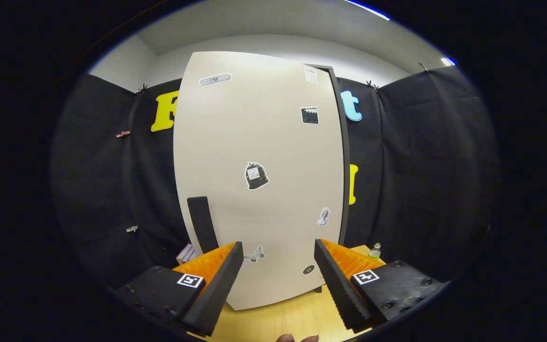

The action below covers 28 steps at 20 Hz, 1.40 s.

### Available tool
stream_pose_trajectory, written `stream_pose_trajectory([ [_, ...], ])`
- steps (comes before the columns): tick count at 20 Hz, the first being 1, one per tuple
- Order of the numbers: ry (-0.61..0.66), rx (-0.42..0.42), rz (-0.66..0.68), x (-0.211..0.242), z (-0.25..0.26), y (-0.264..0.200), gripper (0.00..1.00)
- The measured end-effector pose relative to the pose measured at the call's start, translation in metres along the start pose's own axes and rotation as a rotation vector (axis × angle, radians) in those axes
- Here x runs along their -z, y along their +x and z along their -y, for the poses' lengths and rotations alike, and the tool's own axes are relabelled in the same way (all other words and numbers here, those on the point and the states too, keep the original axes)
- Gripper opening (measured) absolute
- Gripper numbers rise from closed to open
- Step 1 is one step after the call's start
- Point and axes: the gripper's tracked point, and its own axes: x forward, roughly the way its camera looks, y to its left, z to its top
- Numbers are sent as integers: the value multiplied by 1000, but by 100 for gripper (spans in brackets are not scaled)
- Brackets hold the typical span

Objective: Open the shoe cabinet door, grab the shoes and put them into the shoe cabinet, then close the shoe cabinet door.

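The shoe cabinet door (259, 142), a tall pale panel with several small stickers, stands just ahead of my gripper (278, 256). A dark vertical handle (202, 224) sits at the door's lower left, just beyond the left finger (216, 289). The door's right edge stands slightly off the dark cabinet frame (345, 156). My fingers are spread wide, nothing between them. Whether the shoes lie behind the door I cannot tell.
The cabinet stands on a light wooden table (283, 318). A small bottle with a green base (374, 251) sits on the table to the right of the cabinet. A pale stack (186, 254) lies at the cabinet's lower left. Black cloth walls surround the booth.
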Motion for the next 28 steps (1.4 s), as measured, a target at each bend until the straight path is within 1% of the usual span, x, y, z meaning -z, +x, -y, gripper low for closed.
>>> stream_pose_trajectory([
  [28,-18,-1,19,-12,9,-2,98],
])
